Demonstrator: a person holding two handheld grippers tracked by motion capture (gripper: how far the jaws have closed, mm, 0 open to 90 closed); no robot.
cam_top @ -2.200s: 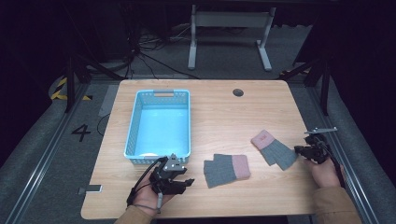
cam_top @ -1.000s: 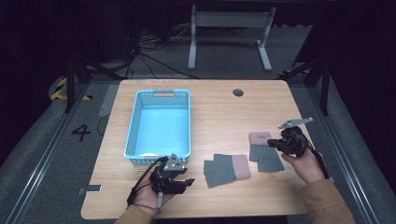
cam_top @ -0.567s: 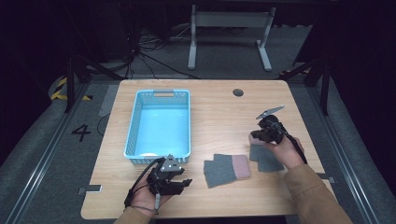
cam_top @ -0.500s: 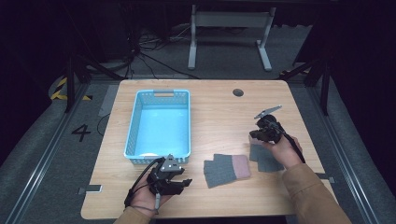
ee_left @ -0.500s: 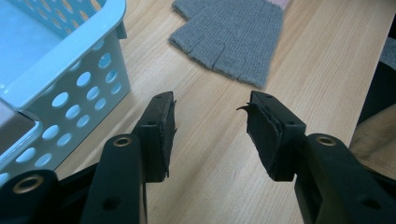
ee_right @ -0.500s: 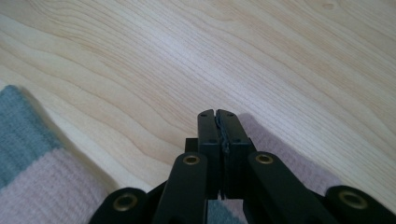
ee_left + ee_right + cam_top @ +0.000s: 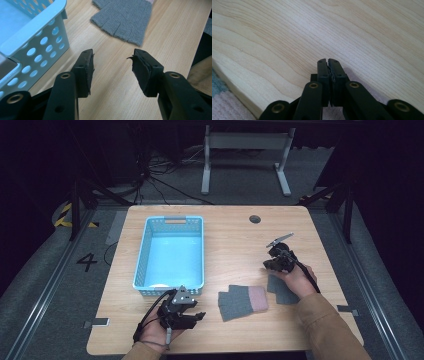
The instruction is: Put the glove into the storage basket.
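Tabletop [image 7: 230,240]: right claw [image 7: 267,264] further left.

basket [image 7: 170,252] left on table [image 7: 235,240], gloves [image 7: 242,301] right of it

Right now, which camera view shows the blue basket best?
The high view: the whole blue basket shows from above, with its rim, handle slot and empty floor. The left gripper view gives only a near corner with round holes. In the right gripper view I see wooden table.

A single digit "4" [image 7: 87,262] stands in black on the grey floor, left of the bench [image 7: 230,240].
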